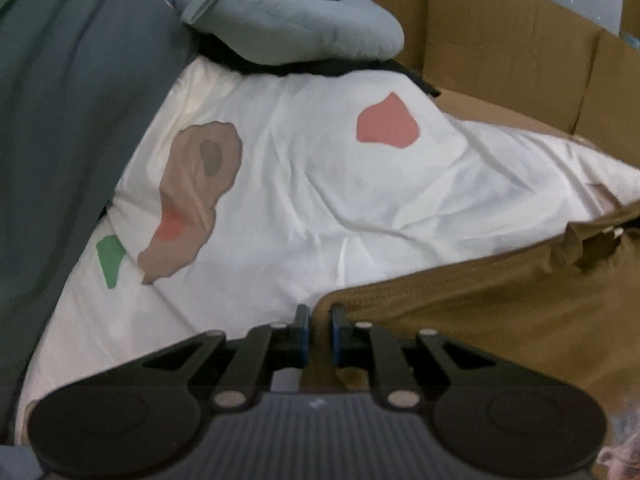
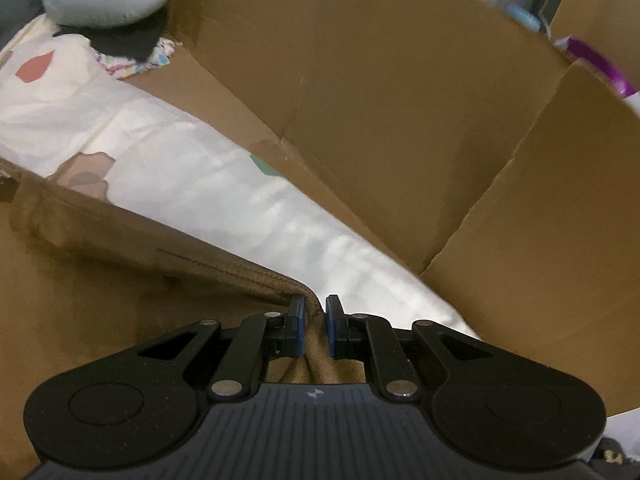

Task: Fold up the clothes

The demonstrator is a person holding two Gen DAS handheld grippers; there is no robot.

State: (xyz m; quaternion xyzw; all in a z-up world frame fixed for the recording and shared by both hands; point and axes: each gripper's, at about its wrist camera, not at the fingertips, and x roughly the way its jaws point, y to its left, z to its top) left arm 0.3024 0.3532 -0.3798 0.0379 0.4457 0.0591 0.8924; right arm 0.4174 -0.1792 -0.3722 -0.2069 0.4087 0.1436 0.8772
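While both grippers' fingers [image 1: 303,332] pinch the brown garment [image 1: 500,320], a cardboard box [image 2: 380,100] holds white bedding [image 2: 224,200].

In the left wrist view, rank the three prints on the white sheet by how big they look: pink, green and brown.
1. brown patch
2. pink patch
3. green patch
The green one is partly hidden at the dark cloth, so its full size is unsure.

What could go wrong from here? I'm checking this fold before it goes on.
Both grips are shallow: the left tongs and right tongs pinch only the hem of the brown garment, so it could slip free. The garment lies on the white patterned sheet, which may drag along. The cardboard box stands close and could snag the cloth.
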